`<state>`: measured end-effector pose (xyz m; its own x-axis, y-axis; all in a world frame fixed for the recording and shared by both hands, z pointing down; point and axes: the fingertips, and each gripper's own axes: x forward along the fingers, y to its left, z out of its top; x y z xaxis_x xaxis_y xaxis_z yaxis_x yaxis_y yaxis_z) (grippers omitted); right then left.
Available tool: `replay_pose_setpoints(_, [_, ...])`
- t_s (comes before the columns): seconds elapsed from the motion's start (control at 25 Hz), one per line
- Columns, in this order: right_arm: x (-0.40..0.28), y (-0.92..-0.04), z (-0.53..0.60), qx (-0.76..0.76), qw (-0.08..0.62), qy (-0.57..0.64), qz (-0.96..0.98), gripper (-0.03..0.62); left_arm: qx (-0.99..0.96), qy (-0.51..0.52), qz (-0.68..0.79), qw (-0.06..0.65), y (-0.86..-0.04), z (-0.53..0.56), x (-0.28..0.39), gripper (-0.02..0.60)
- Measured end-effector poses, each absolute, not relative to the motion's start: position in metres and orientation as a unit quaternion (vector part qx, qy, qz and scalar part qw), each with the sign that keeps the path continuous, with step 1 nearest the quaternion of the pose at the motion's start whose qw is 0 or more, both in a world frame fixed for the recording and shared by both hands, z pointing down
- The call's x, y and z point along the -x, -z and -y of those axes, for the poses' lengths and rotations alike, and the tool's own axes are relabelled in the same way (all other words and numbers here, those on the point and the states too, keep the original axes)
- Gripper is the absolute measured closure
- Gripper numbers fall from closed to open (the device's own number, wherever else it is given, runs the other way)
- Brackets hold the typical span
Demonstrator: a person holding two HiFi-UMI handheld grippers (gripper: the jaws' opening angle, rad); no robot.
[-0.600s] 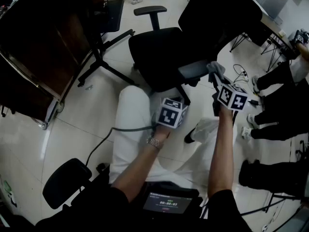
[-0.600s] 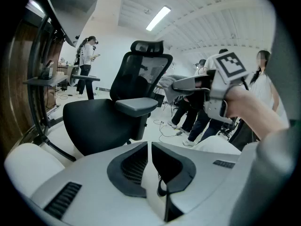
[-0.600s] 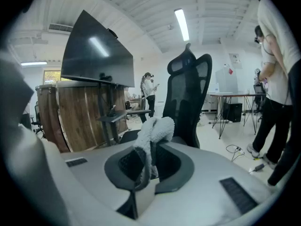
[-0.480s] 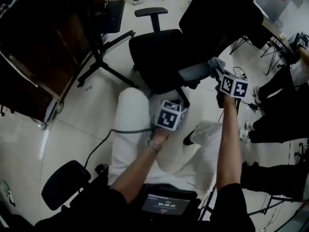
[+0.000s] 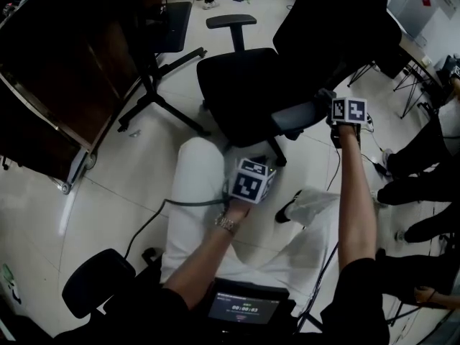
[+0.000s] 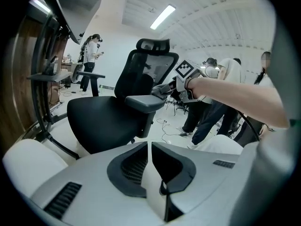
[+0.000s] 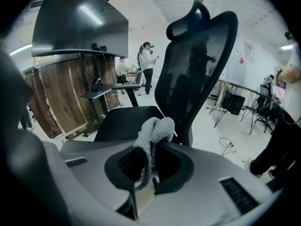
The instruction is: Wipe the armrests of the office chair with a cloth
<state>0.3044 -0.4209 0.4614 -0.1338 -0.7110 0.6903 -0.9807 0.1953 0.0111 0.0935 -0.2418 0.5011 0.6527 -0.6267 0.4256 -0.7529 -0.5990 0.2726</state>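
The black office chair (image 5: 244, 85) stands ahead of me, its near armrest (image 5: 298, 117) pointing right and its far armrest (image 5: 231, 21) beyond the seat. My right gripper (image 7: 148, 166) is shut on a pale fluffy cloth (image 7: 153, 135). In the head view the cloth (image 5: 325, 99) lies against the near armrest's outer end, under the right marker cube (image 5: 348, 111). The left gripper view shows that armrest (image 6: 146, 102) with the cloth (image 6: 162, 89) at its tip. My left gripper (image 6: 149, 161) is shut on nothing and is held low over my lap, its cube (image 5: 250, 180) short of the chair.
A wooden desk (image 5: 65, 70) fills the left, with another chair's star base (image 5: 154, 85) beside it. People's legs (image 5: 424, 164) stand at the right near floor cables (image 5: 366, 124). A black padded part (image 5: 97, 282) lies at lower left.
My right arm has stretched out farther, carrying the cloth with it at the near armrest's end. The left gripper has stayed put over my lap.
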Motion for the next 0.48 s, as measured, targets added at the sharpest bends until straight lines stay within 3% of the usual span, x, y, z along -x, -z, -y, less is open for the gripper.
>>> replay_pose_setpoints(0.24, [-0.266, -0.472, 0.413, -0.563, 0.307, -0.226, 0.733, 0.557, -0.883, -0.139, 0.390, 0.222, -0.499, 0.242, -0.093, 0.554])
replay_pose_setpoints(0.48, [-0.172, -0.477, 0.376, -0.478, 0.334, -0.179, 0.792, 0.556, -0.885, -0.137, 0.386, 0.220, -0.498, 0.240, -0.094, 0.554])
